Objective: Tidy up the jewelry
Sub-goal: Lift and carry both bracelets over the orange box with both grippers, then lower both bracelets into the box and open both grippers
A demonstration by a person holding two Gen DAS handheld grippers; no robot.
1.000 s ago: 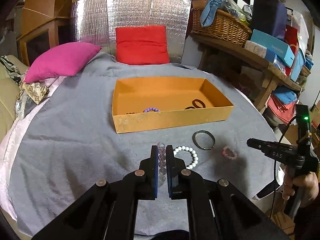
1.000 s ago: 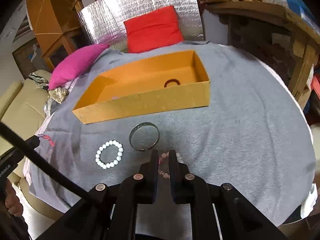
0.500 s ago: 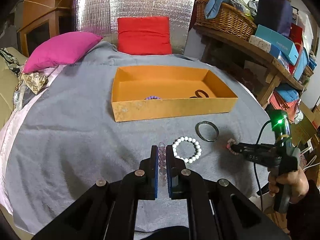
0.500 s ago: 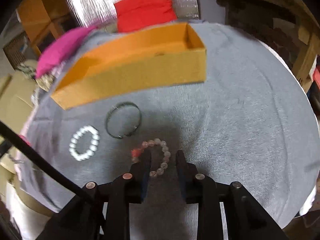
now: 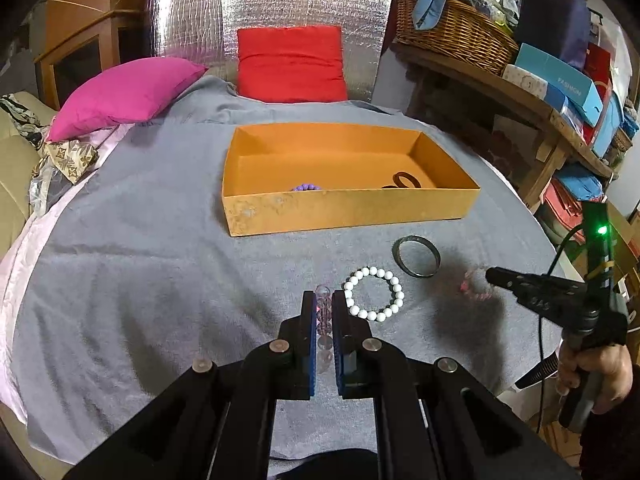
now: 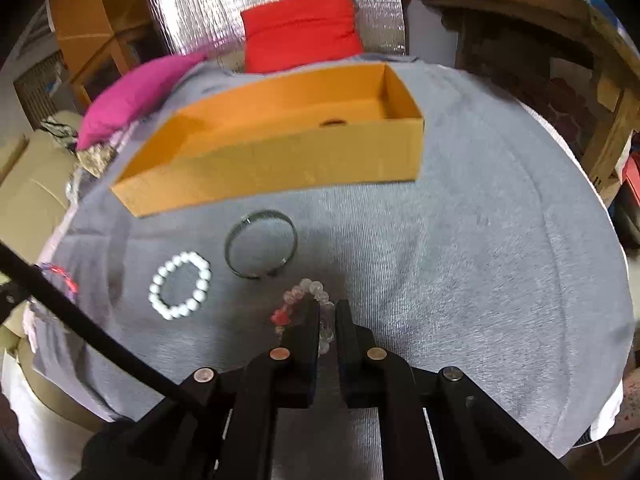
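An orange box [image 5: 348,208] stands on the grey cloth; a purple bead bracelet [image 5: 306,187] and dark rings [image 5: 407,180] lie in it. My left gripper [image 5: 324,304] is shut on a clear bead bracelet [image 5: 323,320], held above the cloth. My right gripper [image 6: 328,312] is shut on a pink bead bracelet [image 6: 304,300] with a red charm, just above the cloth; it also shows in the left wrist view [image 5: 474,286]. A white bead bracelet [image 5: 374,294] [image 6: 180,290] and a metal bangle [image 5: 416,256] [image 6: 260,244] lie in front of the box [image 6: 280,160].
A magenta pillow [image 5: 124,96] and a red cushion [image 5: 290,64] lie at the far side before a silver foil panel [image 5: 272,12]. A wooden shelf with a wicker basket [image 5: 452,36] and boxes stands to the right. The cloth's rounded edge drops off at right.
My right gripper has closed on the pink bead bracelet, which it straddled open half a second ago. My left gripper stays shut on the clear bracelet, with little movement.
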